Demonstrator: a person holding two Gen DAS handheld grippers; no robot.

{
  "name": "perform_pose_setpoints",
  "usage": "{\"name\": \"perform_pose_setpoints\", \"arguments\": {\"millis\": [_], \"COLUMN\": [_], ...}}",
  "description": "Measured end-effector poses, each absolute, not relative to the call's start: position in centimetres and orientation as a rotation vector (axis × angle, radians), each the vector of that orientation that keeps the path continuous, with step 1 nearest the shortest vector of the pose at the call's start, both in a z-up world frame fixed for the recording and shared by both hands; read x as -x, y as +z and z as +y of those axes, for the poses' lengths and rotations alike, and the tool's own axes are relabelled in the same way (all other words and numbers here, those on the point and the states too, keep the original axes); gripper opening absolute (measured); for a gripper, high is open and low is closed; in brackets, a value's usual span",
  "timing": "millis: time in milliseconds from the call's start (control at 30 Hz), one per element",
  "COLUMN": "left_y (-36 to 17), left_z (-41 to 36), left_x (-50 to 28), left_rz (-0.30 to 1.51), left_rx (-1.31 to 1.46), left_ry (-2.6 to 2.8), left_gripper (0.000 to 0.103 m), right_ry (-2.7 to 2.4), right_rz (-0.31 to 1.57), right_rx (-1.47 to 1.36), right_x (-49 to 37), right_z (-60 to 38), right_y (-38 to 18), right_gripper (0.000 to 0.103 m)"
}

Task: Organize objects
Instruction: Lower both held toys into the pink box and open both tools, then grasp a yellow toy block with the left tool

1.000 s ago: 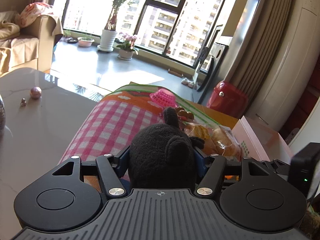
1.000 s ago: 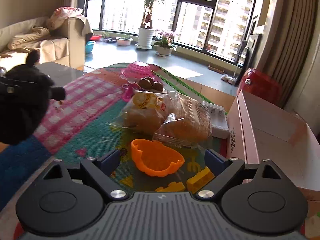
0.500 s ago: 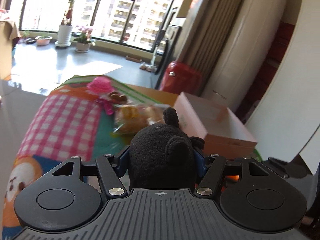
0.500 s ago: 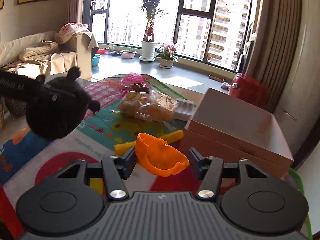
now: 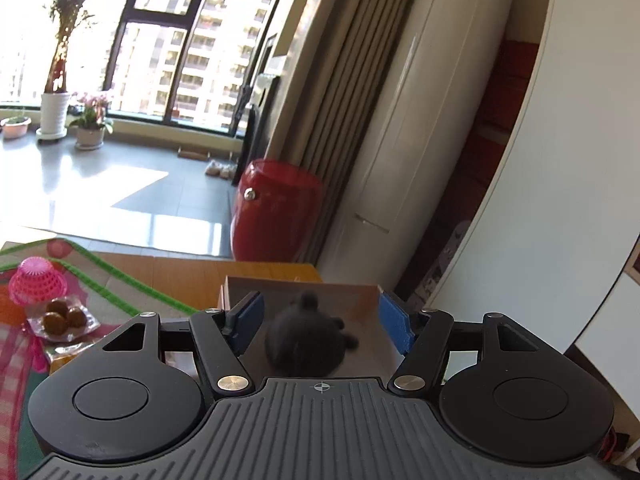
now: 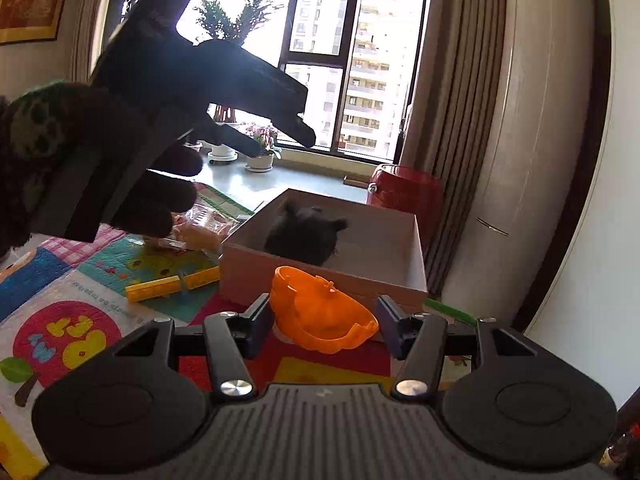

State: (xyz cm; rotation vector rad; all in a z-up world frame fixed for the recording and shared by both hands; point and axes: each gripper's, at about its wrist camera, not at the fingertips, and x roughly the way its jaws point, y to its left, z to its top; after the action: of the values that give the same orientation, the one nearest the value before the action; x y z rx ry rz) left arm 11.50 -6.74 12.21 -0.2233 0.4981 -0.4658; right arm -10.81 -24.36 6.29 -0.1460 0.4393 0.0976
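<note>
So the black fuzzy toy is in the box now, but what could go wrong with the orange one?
The orange cup sits tilted between the right gripper pads, so it might slip before it reaches the box. The left gripper hangs open above the box, so the two could bump. The cup could also land on the black plush toy.

Left gripper (image 5: 320, 322): black ribbed body, round side discs, silver screws, blue fingers (image 5: 394, 326); hand (image 6: 160, 200) wears dark glove.

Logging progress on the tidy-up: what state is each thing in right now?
Black plush toy: released, in the box.
Cardboard box: open, no lid.
Orange mould: gripped by the right gripper, above the mat.
Left gripper: open, empty, over the box.
Yellow bricks: on the mat.
</note>
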Motion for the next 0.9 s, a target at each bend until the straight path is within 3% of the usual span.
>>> {"name": "perform_pose_setpoints", "arguments": {"millis": [200,367,400,433,467,633,767,833,900], "left_y": [9.7,5.6,4.9,4.3,3.8,2.3,1.8,1.6,1.3], "left_z": [-1.4,1.7,2.0,2.6,2.6,2.9,1.4,0.7,0.1], "left_x": [-6.2,-4.0,-3.6,-3.1,-2.4,-1.3,-2.3,-3.1,-3.9], "left_rz": [0.506,0.642,0.66,0.677,0.687,0.711,0.706,0.705,0.709], "left_rx": [0.088,0.064,0.055,0.04,0.021,-0.021,-0.021,-0.03,-0.043], "left_ry": [-0.415,-0.395,-0.394,-0.393,-0.392,-0.422,-0.441,-0.436,-0.433], "left_gripper": [0.069,0.069,0.069,0.069,0.069,0.069,0.069,0.065,0.054], "right_ry": [0.091,0.114,0.113,0.099,0.086,0.084,0.091,0.105,0.137], "right_rz": [0.4,0.419,0.433,0.441,0.438,0.446,0.453,0.46,0.465], "right_rx": [0.107,0.033,0.017,-0.001,-0.016,-0.002,0.144,0.188,0.196], "right_x": [7.2,0.3,-1.0,-2.0,-2.5,-1.2,2.1,3.2,3.9], "right_z": [-25.4,-25.2,-25.1,-25.0,-25.0,-24.4,-22.4,-21.6,-20.9], "right_y": [8.8,11.1,11.4,11.5,11.6,10.0,7.1,6.1,6.2], "right_gripper": [0.056,0.057,0.065,0.082,0.089,0.098,0.1,0.1,0.1]}}
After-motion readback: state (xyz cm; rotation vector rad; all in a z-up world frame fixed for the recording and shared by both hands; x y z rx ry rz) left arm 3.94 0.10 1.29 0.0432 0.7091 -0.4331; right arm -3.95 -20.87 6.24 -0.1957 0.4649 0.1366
